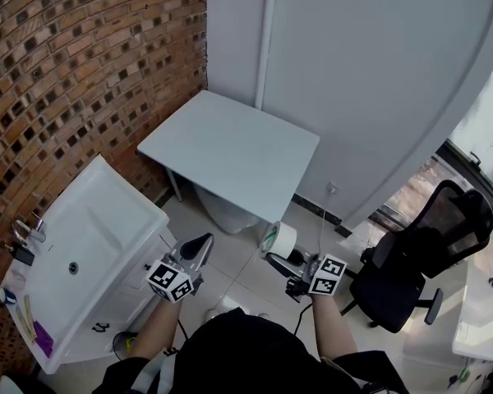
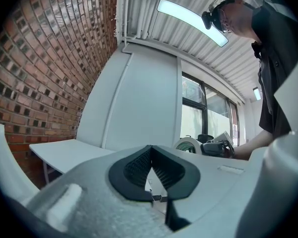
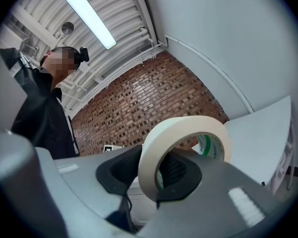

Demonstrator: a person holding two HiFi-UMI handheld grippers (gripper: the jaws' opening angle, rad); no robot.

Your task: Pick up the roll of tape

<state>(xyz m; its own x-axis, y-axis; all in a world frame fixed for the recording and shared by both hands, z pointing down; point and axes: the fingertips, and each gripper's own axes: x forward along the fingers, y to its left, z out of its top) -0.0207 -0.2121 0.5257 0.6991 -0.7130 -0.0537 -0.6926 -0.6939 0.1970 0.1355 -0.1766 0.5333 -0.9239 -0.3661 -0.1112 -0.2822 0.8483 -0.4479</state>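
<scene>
The roll of tape [image 1: 281, 238] is cream masking tape with a green-printed core. It is off the table, held in the air by my right gripper [image 1: 276, 254], which is shut on it. In the right gripper view the roll [image 3: 188, 126] stands on edge between the black pads [image 3: 120, 171], its band pinched across its width. My left gripper [image 1: 203, 243] is level at the left, beside the right one, shut with nothing in it; its pads [image 2: 139, 165] meet at the tips. From the left gripper view the tape [image 2: 188, 144] shows off to the right.
A white square table [image 1: 230, 150] stands ahead against the white wall panel. A white sink [image 1: 90, 245] lies at the left by the brick wall [image 1: 74, 64]. A black office chair [image 1: 427, 253] is at the right. A white rounded thing [image 1: 226, 208] sits under the table.
</scene>
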